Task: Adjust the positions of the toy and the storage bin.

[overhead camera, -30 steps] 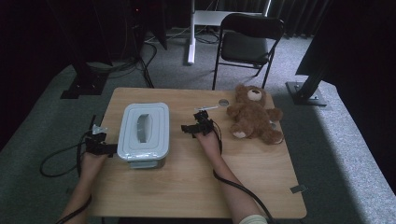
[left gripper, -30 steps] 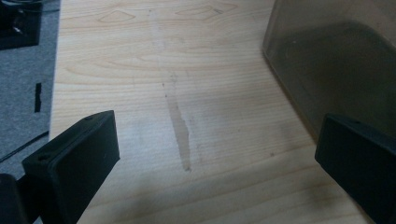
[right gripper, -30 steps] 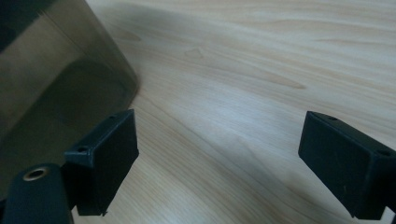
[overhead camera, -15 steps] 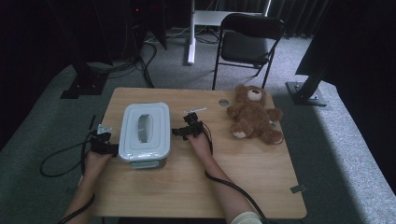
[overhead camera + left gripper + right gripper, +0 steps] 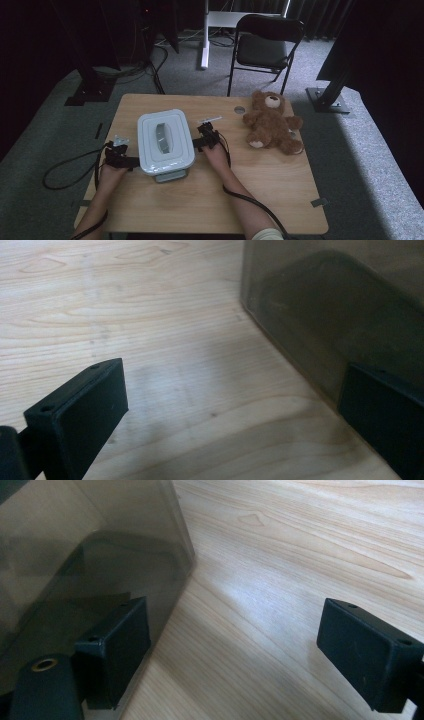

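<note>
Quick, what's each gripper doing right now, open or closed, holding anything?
Left gripper: open, holding nothing, beside the white-lidded translucent plastic box.
Right gripper: open, holding nothing, at the box's other side.

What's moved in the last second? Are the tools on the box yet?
The right tool moved left, from near the teddy bear to the right side of the white lidded box. The left tool closed in on the box's left side. Both are open, with nothing gripped, and one jaw of each is close against the box wall. Box, bear and table stayed put.
</note>
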`<state>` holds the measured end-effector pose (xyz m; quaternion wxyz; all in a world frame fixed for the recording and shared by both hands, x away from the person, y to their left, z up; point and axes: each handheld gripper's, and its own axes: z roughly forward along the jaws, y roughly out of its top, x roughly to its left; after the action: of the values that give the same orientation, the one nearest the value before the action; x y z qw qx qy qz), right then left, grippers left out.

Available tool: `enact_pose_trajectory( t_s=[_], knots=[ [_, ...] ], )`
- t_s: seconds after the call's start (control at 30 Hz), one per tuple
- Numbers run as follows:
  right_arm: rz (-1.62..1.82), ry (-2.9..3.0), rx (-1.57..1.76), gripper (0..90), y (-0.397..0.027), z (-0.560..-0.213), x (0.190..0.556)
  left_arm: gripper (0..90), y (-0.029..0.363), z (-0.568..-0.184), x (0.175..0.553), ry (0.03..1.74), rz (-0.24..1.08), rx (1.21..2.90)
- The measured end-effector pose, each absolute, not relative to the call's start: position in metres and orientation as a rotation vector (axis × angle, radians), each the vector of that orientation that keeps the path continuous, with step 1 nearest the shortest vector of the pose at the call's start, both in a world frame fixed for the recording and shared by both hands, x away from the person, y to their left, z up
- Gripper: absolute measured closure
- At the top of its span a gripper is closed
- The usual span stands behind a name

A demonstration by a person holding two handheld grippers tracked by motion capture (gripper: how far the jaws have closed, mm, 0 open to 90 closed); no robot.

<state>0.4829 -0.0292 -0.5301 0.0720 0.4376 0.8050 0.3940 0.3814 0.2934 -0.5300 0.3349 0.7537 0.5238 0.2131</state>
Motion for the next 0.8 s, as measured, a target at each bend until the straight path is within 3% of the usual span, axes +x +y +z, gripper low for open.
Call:
enact_pose_trajectory(
  t_s=[0.8],
  knots=[
    [1.193,2.437,1.311,14.6,-0.099,-0.532,0.456,0.5,0.224,-0.527,0.353,1.199,0.486,2.096]
  ],
)
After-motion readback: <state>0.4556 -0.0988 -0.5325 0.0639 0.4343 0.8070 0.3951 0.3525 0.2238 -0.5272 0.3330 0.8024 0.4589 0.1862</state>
